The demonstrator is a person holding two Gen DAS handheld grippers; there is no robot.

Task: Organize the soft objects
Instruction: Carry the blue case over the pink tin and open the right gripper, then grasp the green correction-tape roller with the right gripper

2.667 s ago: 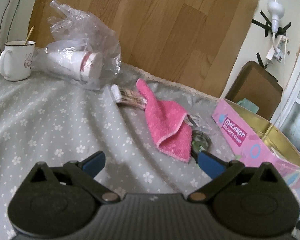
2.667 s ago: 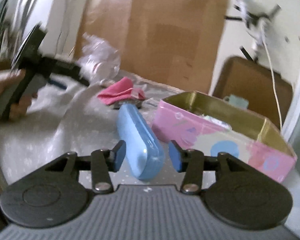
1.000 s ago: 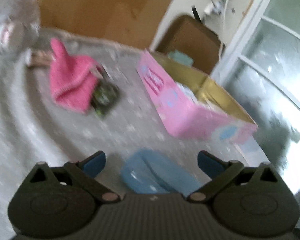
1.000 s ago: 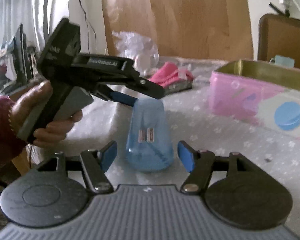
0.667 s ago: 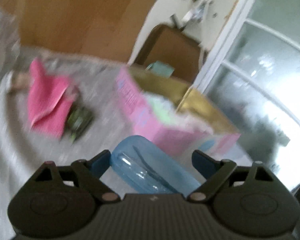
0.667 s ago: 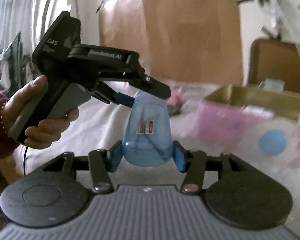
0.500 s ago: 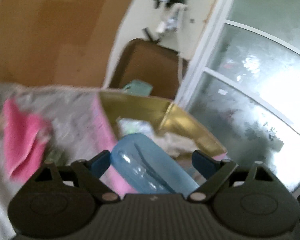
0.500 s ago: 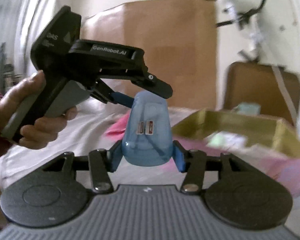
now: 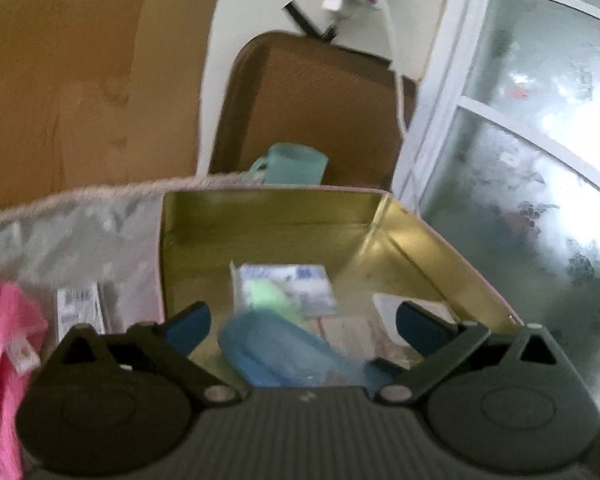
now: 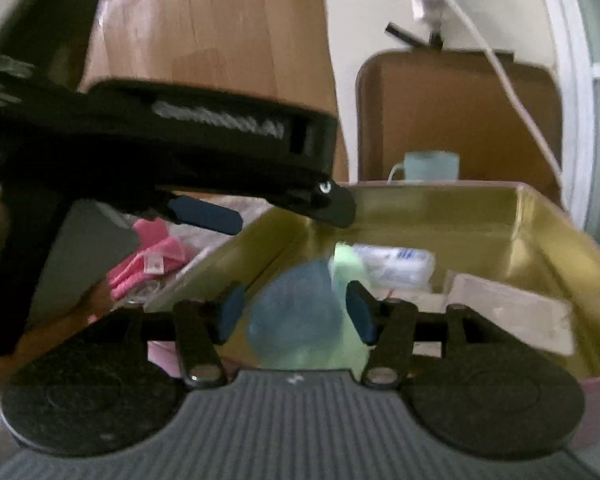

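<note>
Left wrist view: left hand-held gripper [image 9: 302, 322] sits over the near edge of the open tin box [image 9: 268, 216], jaws spread wide, blue pads clear of everything. The blue case [image 9: 276, 350] lies between the jaws without touching either pad, blurred, over the near left part of the box interior. Further in, a pale green soft item [image 9: 270, 296] rests against a white packet with blue print [image 9: 296, 282]; a white card [image 9: 388, 304] lies to the right of these on the gold floor. Left of the box, on the grey flowered cloth [image 9: 80, 232] covering the counter, a small labelled packet [image 9: 80, 308] lies beside the pink towel [image 9: 0, 332] at the far left edge of the view. Beyond the box stand a teal mug [image 9: 292, 164] and a brown board [image 9: 320, 108]; frosted window at right.

Right wrist view: right hand-held gripper [image 10: 296, 312] is at a middling opening, pads on either side of the blue case [image 10: 296, 320] with a gap showing at each side; blur prevents saying whether anything still touches. The case is within the tin box [image 10: 540, 224], near left area. The left hand-held gripper [image 10: 260, 208] enters from the left above the box's left wall, jaws apart. The pink towel [image 10: 148, 264] lies outside the box, left. A cardboard-coloured flat piece [image 10: 508, 312] lies in the box at right.
</note>
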